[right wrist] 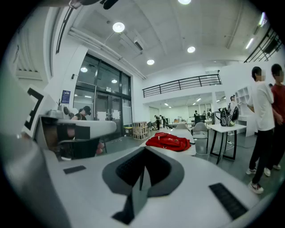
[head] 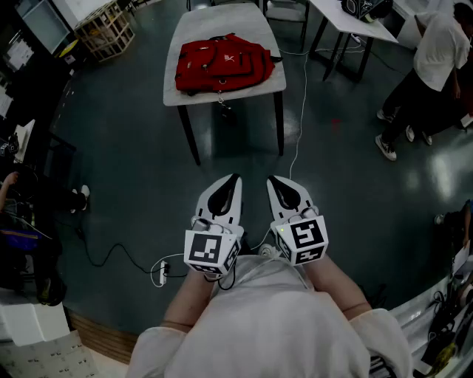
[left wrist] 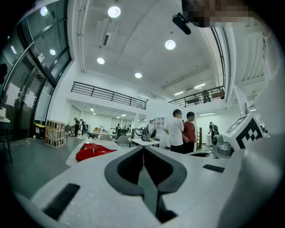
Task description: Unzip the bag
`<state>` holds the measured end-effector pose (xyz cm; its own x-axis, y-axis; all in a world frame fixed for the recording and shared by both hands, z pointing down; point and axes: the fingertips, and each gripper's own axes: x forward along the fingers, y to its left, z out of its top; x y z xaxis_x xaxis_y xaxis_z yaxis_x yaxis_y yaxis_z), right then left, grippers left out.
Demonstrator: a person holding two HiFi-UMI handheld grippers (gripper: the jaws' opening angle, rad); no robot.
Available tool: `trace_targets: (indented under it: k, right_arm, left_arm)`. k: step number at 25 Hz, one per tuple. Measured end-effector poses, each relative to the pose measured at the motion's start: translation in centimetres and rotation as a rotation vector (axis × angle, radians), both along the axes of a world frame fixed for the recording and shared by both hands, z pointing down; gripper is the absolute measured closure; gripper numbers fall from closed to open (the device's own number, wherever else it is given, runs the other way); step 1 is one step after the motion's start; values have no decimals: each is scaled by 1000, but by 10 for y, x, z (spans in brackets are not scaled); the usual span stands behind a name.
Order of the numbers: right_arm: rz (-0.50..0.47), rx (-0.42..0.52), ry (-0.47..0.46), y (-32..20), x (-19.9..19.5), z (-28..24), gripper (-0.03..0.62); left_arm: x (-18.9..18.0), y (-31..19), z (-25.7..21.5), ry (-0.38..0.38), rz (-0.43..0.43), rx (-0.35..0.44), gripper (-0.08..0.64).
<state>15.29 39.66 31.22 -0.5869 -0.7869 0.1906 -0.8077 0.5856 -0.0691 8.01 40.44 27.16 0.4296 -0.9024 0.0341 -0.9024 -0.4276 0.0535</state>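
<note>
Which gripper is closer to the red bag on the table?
Left, only slightly. Both are far from the red bag, near the person's body. The left gripper is almost in line with it; the right gripper is off to the side.

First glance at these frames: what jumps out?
A red bag lies on a white table at the top of the head view, well ahead of the person. Lower down, the left gripper and right gripper hang side by side over the dark floor, both shut and empty, far from the bag.
</note>
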Motion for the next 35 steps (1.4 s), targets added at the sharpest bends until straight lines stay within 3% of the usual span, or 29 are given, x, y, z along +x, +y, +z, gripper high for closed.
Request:
trace_targets:
  k: [17, 21, 28, 35]
  right_arm:
    - [30, -52, -23, -29, 27, 21, 566]
    - [22, -74, -51, -41, 28, 25, 566]
    - [1, -81, -76, -85, 11, 30, 566]
    - [26, -118, -65, -144, -17, 42, 566]
  left_arm:
    - [24, -28, 33, -1, 5, -93, 537]
    - [25, -38, 28, 36, 10, -94, 538]
    - [-7, -84, 34, -11, -73, -56, 537]
    - [-39, -154, 43, 0, -48, -65, 537]
